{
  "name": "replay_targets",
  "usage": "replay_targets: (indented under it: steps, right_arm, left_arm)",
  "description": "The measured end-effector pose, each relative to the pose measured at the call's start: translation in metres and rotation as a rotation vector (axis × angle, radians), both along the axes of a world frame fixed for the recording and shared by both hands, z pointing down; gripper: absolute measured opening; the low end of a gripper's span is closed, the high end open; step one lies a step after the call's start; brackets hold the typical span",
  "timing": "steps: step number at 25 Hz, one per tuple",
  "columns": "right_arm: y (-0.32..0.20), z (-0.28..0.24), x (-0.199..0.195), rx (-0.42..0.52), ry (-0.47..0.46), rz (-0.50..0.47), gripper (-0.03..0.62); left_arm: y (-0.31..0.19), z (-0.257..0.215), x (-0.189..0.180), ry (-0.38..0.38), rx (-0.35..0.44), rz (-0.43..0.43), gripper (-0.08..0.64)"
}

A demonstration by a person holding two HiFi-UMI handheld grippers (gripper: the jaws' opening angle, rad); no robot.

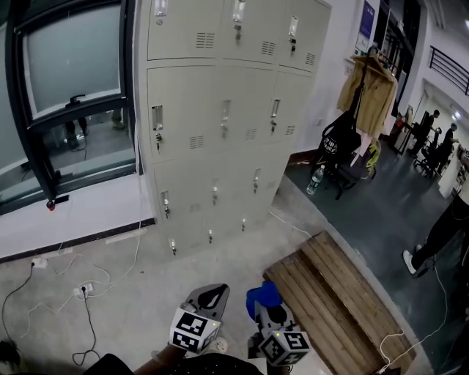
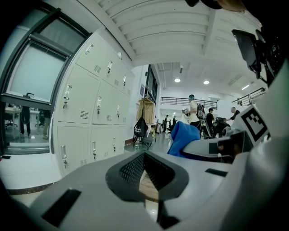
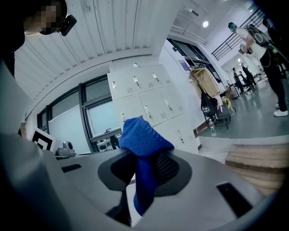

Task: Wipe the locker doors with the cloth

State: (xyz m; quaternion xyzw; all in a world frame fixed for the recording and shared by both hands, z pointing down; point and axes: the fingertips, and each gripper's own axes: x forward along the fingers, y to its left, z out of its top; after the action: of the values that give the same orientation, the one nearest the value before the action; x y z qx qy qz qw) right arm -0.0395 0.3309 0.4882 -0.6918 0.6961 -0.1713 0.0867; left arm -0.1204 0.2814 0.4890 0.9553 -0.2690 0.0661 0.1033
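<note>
blue cloth point(image 3: 143, 137) pinched in right claw point(image 3: 146, 163); locker doors point(image 1: 220, 110) all closed.

Two grippers point(image 1: 212, 294) point(image 1: 268, 313), one cloth point(image 1: 261, 294) (blue)

No lettering could be read. A blue sign point(image 1: 366, 20) high beside the lockers point(image 1: 220, 124) and white print on a black bag point(image 1: 338, 140) were too small to make out.

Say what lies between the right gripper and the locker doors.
Only bare floor separates the right gripper, shut on the cloth, from the locker doors; head view shows it.
</note>
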Motion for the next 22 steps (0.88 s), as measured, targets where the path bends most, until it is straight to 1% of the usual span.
replay_targets:
  steps: [2, 5, 9, 13, 15, 17, 20, 22]
  right_arm:
    - [-0.014, 0.007, 0.011, -0.014, -0.022, 0.017, 0.089]
    - [-0.031, 0.015, 0.024, -0.017, -0.038, 0.016, 0.089]
    - [-0.053, 0.03, 0.034, -0.04, -0.06, 0.013, 0.089]
    - [-0.069, 0.029, 0.034, -0.045, -0.059, -0.019, 0.088]
    - [-0.075, 0.026, 0.032, -0.035, -0.047, -0.036, 0.089]
    - [-0.077, 0.027, 0.033, -0.033, -0.058, -0.038, 0.089]
    - [-0.08, 0.022, 0.037, -0.024, -0.089, -0.042, 0.089]
    - [-0.086, 0.021, 0.038, -0.034, -0.082, -0.043, 0.088]
  left_arm:
    - [-0.018, 0.007, 0.006, -0.028, 0.018, -0.001, 0.006]
    - [-0.037, 0.01, 0.015, -0.025, 0.007, -0.005, 0.006]
    - [-0.064, 0.031, 0.022, -0.055, 0.002, -0.028, 0.006]
    - [-0.075, 0.021, 0.026, -0.028, -0.006, -0.046, 0.006]
    - [-0.077, 0.022, 0.028, -0.031, -0.009, -0.047, 0.006]
    - [-0.076, 0.025, 0.031, -0.04, -0.008, -0.038, 0.006]
    - [-0.076, 0.017, 0.037, -0.027, 0.009, -0.02, 0.006]
    - [-0.083, 0.013, 0.04, -0.015, 0.028, -0.025, 0.006]
